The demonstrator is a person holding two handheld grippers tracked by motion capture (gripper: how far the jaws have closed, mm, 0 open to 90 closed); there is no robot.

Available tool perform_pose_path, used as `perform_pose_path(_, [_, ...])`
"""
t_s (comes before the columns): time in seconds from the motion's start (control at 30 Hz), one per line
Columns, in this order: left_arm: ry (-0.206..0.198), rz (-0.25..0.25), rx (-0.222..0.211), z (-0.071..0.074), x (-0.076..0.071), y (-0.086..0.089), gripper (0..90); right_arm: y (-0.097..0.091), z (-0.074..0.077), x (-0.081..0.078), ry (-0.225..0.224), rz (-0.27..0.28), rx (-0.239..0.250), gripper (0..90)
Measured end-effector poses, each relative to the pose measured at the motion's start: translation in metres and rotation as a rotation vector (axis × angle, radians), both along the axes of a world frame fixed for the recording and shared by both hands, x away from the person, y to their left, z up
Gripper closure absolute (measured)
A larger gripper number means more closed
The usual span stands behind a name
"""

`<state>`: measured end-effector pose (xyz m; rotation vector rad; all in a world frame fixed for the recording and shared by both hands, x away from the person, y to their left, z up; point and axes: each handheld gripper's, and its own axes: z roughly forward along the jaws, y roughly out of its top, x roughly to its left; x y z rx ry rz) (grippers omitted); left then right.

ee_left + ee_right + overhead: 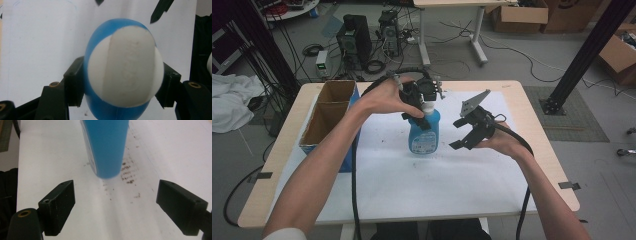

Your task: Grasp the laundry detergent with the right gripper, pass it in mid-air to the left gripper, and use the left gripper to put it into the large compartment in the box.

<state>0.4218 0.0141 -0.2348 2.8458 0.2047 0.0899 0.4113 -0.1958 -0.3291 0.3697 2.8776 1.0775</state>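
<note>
Surface: pale wooden top under a white sheet (412, 185), speckled with dark marks near its middle; grey floor around it
Near: both forearms reach in from the person's edge; a black cable trails from each tool
Right gripper (466, 134): held beside the bottle on its right, close but not touching; fingers (58, 205) spread wide with nothing between them
Bottle (424, 131): blue, white cap, standing upright mid-sheet; the right gripper view shows its base resting on the sheet just beyond the open fingers
Left gripper (418, 107): comes down from above; fingers (73, 83) clamped on the bottle's shoulder, one pad on each side below the cap (125, 66)
Beyond: open cardboard box (328, 116) with a blue side at the sheet's left edge, well apart from the bottle
Far: computer towers, cables and more cardboard on the floor
Progress: the bottle looks set down and steadied; the right side appears finished with its part and free; what seems left is for the left side to let go, or to lift the bottle towards the box; which one cannot be told
</note>
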Motion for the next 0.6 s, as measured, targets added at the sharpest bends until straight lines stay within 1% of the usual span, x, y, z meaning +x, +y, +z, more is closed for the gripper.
perform_pose_path(0.03, [-0.001, 0.024, -0.004, 0.002, 0.0, 0.001, 37.9, -0.003, 0.0, 0.001, 0.0, -0.01, -0.004, 15.1])
perform_pose_path(0.1, [-0.005, 0.051, 0.006, 0.006, 0.002, 0.004, 37.9, -0.009, 0.002, 0.001, 0.001, -0.035, -0.014, 15.1])
perform_pose_path(0.13, [-0.006, 0.075, 0.008, 0.009, 0.003, 0.006, 37.9, -0.011, 0.002, 0.002, 0.002, -0.04, -0.019, 15.2])
perform_pose_path(0.17, [-0.01, 0.073, 0.018, 0.01, 0.004, 0.007, 37.9, -0.014, 0.003, 0.002, 0.003, -0.051, -0.019, 15.1])
perform_pose_path(0.23, [-0.013, 0.114, 0.014, 0.016, 0.005, 0.01, 37.9, -0.018, 0.003, 0.002, 0.005, -0.061, -0.019, 15.1])
perform_pose_path(0.33, [-0.012, 0.153, 0.018, 0.023, 0.007, 0.015, 37.9, -0.024, 0.005, 0.002, -0.002, -0.074, -0.011, 15.1])
perform_pose_path(0.4, [-0.012, 0.184, 0.023, 0.028, 0.008, 0.019, 37.9, -0.027, 0.006, 0.003, -0.005, -0.084, -0.015, 15.2])
perform_pose_path(0.5, [-0.01, 0.236, 0.032, 0.038, 0.01, 0.026, 37.9, -0.032, 0.006, 0.004, -0.005, -0.105, -0.039, 15.3])
perform_pose_path(0.6, [-0.003, 0.299, 0.044, 0.051, 0.012, 0.033, 37.9, -0.035, 0.005, 0.005, -0.01, -0.12, -0.065, 15.2])
